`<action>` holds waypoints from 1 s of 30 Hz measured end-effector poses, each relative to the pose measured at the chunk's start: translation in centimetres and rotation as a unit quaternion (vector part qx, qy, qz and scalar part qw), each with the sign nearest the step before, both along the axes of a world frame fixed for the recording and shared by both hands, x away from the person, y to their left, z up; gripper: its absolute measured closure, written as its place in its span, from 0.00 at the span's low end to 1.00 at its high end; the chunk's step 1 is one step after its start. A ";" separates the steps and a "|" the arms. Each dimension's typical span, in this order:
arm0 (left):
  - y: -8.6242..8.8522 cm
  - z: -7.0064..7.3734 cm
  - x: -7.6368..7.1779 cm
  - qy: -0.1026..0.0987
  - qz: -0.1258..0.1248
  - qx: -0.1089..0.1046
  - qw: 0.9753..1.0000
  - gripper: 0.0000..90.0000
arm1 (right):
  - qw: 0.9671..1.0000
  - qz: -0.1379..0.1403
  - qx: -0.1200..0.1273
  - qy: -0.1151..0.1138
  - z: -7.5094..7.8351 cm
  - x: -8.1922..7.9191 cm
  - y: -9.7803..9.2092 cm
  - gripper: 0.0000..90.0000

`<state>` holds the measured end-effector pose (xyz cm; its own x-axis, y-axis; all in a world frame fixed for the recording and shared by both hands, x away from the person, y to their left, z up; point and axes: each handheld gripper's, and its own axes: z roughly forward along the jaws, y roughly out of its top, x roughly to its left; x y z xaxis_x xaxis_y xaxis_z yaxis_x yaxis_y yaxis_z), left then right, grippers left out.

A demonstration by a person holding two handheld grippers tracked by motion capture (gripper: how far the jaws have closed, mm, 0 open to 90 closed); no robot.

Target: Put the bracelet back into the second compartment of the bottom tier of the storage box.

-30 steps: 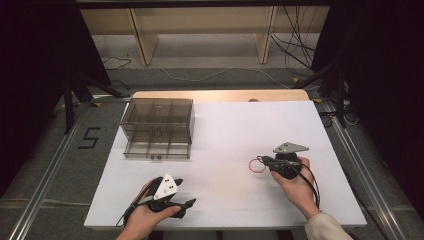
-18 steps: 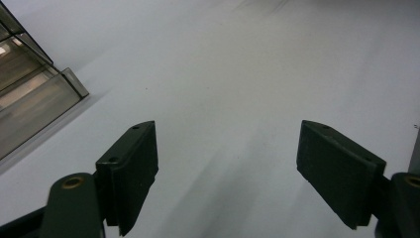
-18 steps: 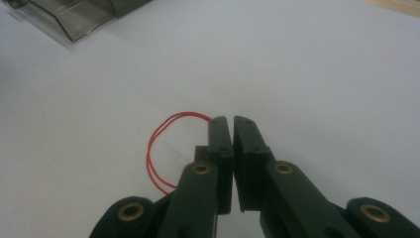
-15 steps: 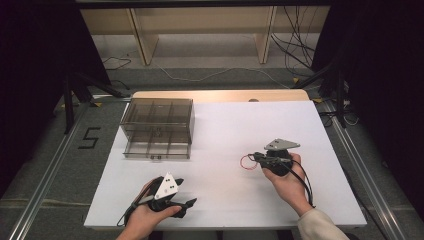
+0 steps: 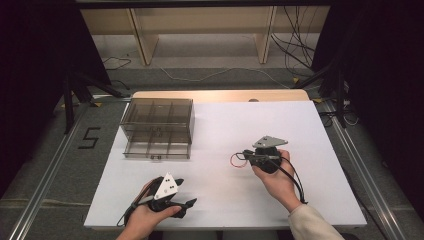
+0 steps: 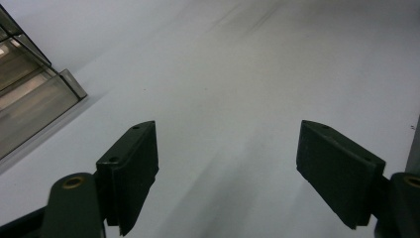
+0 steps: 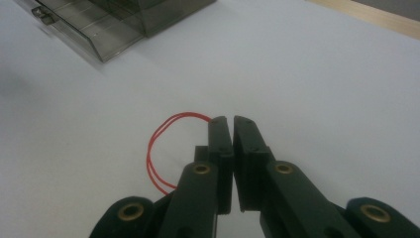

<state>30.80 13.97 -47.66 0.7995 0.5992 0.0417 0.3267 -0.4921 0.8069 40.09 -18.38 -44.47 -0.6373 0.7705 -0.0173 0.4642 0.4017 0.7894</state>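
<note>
In the right gripper view my right gripper (image 7: pixel 232 121) has its jaws pressed together. A thin red wire loop (image 7: pixel 151 148) curls out to their left above the white tabletop (image 7: pixel 322 74). From above, this gripper (image 5: pixel 248 155) is held right of centre with the red wire loop (image 5: pixel 235 161) hanging at its tip. My left gripper (image 5: pixel 185 192) rests near the front edge, pointing right. Its jaws (image 6: pixel 228 168) stand wide apart with bare table between them.
A smoky transparent drawer box (image 5: pixel 157 127) stands at the back left of the white table (image 5: pixel 225 125), with its lowest drawer pulled out a little. It shows in the left gripper view (image 6: pixel 29 94) and the right gripper view (image 7: pixel 114 20). A wooden strip (image 5: pixel 220 95) runs along the far edge.
My right gripper has moved left toward the table's middle, and the red wire loop has travelled with it. The left gripper has stayed put.
</note>
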 end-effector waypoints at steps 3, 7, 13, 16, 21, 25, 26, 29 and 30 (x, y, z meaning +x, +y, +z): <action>0.0 0.0 0.0 0.001 0.000 0.001 1.000 0.27 | 1.000 0.003 0.000 -0.004 0.1 0.1 0.3 0.97; 0.0 0.0 0.0 0.000 0.000 0.000 1.000 0.27 | 1.000 0.008 0.000 -0.006 0.2 0.2 0.8 0.97; 0.0 0.0 0.0 0.000 0.000 0.000 1.000 0.27 | 1.000 0.009 0.003 -0.007 0.4 0.3 1.4 0.97; 0.0 0.0 0.0 0.000 -0.001 0.000 1.000 0.27 | 1.000 0.013 0.002 -0.011 0.5 0.3 1.8 0.97; 0.0 0.0 0.0 0.000 0.000 -0.002 1.000 0.27 | 1.000 0.020 0.003 -0.013 0.7 0.4 2.5 0.97; 0.0 0.0 0.0 0.000 -0.001 -0.002 1.000 0.27 | 1.000 0.025 0.004 -0.018 0.8 0.6 3.2 0.97; 0.0 0.0 0.0 0.001 -0.002 -0.002 1.000 0.27 | 1.000 0.024 0.005 -0.015 0.8 0.6 3.4 0.97; 0.0 0.0 0.0 0.000 -0.001 -0.003 1.000 0.27 | 1.000 0.027 0.004 -0.014 0.9 0.6 3.8 0.97; 0.0 0.0 0.0 0.000 -0.001 -0.003 1.000 0.27 | 0.999 0.031 0.004 -0.018 1.0 0.7 4.0 0.97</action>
<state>30.76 13.96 -47.66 0.8011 0.5974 0.0380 0.3251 -0.4875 0.8103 40.83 -14.36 -43.51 -0.6827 0.7298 -0.0355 0.4091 0.4220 0.8090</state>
